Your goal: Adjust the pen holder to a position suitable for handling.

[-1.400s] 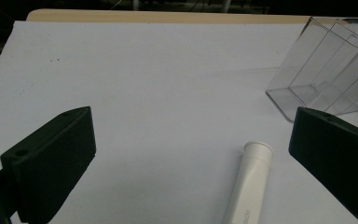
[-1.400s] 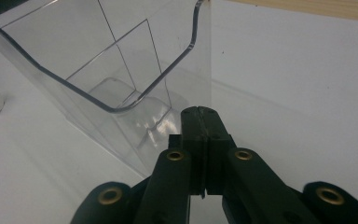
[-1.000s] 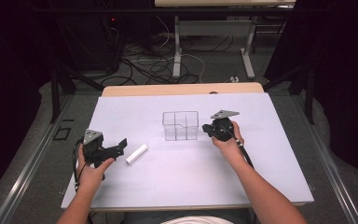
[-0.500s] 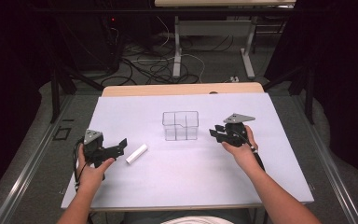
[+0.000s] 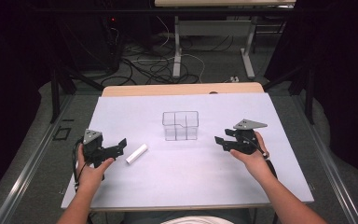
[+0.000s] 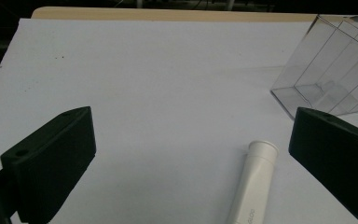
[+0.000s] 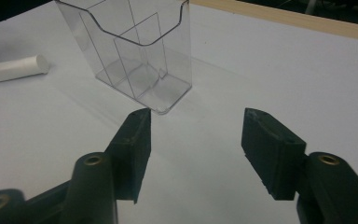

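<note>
I log a smooth white plastic tube [image 5: 136, 153] lying flat on the matte table [image 5: 177, 182], at 2 o'clock off my wide-open left gripper [image 5: 120, 145], clear compartmented box [image 5: 181, 125] at 10 o'clock off my right gripper [image 5: 220, 141], jaws wide, empty.

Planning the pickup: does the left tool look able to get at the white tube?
Probably yes: the left tool is open, the white tube lies just ahead between its jaws, bare table around it.

The high view looks down over the table [image 5: 177, 186]; both low, close gripper views share the clear box [image 6: 326, 79].
</note>
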`<action>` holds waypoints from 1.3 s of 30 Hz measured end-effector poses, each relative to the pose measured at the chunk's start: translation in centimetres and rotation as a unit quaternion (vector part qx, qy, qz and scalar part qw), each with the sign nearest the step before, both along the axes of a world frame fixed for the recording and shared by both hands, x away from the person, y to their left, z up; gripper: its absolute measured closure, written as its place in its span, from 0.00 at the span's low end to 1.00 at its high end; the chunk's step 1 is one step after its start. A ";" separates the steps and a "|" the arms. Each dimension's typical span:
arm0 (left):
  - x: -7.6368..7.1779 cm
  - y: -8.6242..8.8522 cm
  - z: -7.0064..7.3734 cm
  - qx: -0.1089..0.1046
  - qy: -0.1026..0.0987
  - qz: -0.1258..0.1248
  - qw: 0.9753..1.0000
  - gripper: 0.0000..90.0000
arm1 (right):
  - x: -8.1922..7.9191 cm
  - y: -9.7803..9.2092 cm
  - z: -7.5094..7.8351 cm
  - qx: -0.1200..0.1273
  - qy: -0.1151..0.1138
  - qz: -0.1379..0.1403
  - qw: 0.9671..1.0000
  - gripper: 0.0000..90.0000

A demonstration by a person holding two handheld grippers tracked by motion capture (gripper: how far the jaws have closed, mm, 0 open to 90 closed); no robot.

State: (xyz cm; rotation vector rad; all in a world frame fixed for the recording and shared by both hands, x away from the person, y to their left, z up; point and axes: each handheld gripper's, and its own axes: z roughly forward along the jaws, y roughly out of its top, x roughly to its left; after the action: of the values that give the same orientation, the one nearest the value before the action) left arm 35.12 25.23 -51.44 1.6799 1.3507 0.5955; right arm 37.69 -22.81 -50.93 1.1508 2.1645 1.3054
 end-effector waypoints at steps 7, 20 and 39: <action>0.1 0.0 -0.1 0.003 0.003 0.000 1.000 0.01 | -1.2 -0.6 0.1 0.011 0.009 -0.010 1.000 0.29; 0.2 0.0 0.2 0.005 0.014 -0.006 1.000 0.01 | -2.8 -2.1 -1.0 0.010 0.005 -0.027 1.000 0.16; 0.6 -0.9 -0.5 0.049 0.059 -0.029 0.997 0.08 | -1.6 -2.8 -2.8 -0.047 0.023 -0.018 0.998 0.09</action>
State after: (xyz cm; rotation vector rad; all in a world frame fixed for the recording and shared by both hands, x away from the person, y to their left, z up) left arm 35.77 24.37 -51.94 1.8530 1.3698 0.5442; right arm 36.05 -25.61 -53.76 1.1872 2.2021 1.1610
